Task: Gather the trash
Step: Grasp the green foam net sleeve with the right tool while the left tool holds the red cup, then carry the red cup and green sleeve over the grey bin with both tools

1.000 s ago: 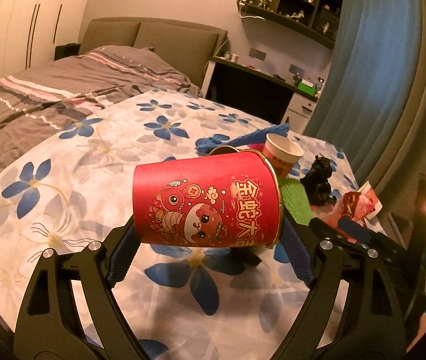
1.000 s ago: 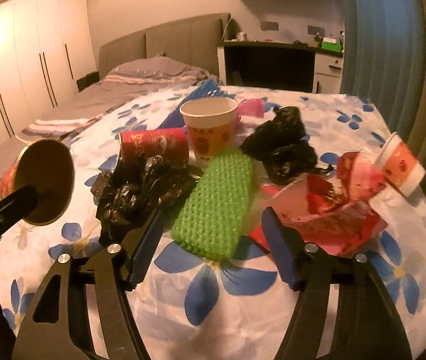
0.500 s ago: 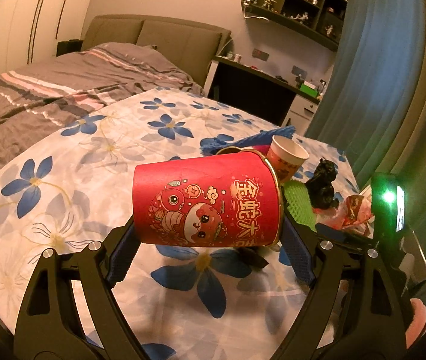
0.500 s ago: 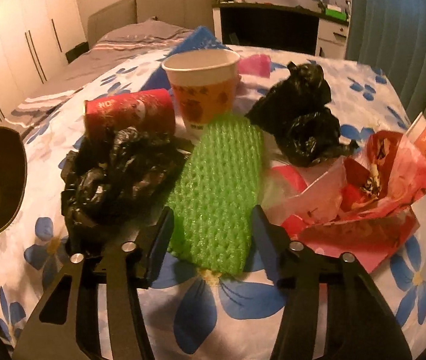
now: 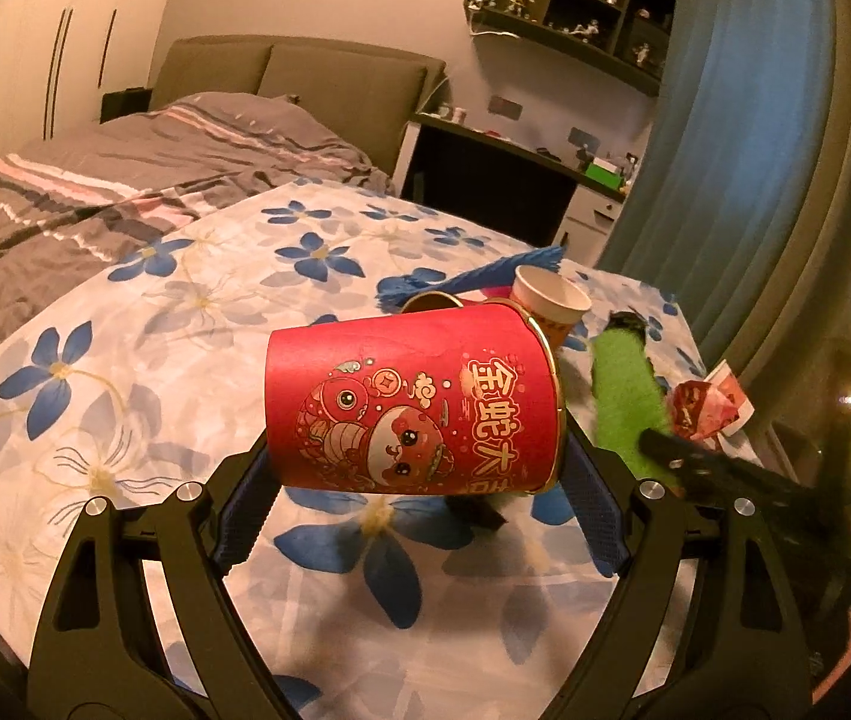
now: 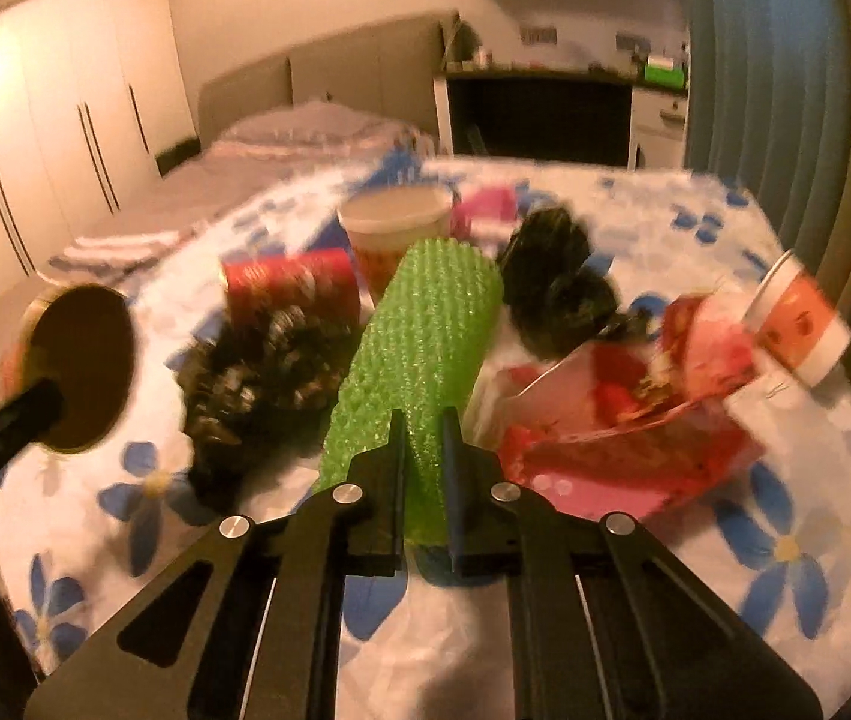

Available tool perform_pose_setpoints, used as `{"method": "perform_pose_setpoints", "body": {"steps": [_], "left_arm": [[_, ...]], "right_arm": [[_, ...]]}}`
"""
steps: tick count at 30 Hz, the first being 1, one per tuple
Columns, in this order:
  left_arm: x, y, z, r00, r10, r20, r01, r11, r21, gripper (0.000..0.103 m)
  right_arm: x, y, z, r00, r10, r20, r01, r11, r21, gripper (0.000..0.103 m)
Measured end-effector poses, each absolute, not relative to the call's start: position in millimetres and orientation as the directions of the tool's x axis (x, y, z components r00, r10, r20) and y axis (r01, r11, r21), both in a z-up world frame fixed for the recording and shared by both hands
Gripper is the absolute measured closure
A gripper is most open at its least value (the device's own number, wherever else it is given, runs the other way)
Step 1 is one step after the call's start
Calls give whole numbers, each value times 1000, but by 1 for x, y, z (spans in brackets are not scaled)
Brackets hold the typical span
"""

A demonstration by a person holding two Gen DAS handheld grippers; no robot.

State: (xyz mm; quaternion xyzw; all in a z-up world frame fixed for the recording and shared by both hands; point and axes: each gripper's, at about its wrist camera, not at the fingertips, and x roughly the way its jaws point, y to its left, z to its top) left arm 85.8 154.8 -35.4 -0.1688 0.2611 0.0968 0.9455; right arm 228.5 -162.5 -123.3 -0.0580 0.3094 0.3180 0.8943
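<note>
Two grippers, each with trash over the flowered bedspread [image 5: 197, 300]

The left gripper [image 5: 419, 486] clamps a glossy red paper cup [image 5: 413, 402] sideways; the right gripper [image 6: 423, 480], jaws closing, pinches a knobbly green foam sleeve [image 6: 425, 324] mid-bedspread.

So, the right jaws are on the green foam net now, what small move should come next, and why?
Probably lift the green foam net a little off the table. The right gripper has its jaws closing on the net's near end, and the red cup held sideways by the left gripper has its mouth open nearby.

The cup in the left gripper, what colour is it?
Red cup with a cartoon print and gold rim, clearest in the left wrist view.
</note>
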Motion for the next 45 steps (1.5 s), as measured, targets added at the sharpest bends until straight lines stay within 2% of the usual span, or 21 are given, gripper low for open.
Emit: {"method": "perform_pose_setpoints", "body": {"steps": [6, 15, 28, 45], "left_arm": [[85, 138, -30, 854, 77, -515, -241, 935, -260, 19], [85, 101, -18, 870, 37, -491, -171, 958, -231, 19], [101, 32, -7, 878, -86, -471, -13, 979, -202, 19], [131, -70, 6, 849, -275, -450, 214, 960, -182, 19]], "right_arm": [[202, -197, -94, 670, 566, -481, -602, 793, 94, 91], [186, -256, -71, 740, 545, -394, -542, 830, 131, 91], [162, -323, -58, 822, 471, -321, -450, 882, 140, 91], [159, -414, -54, 919, 305, -252, -274, 950, 150, 91]]}}
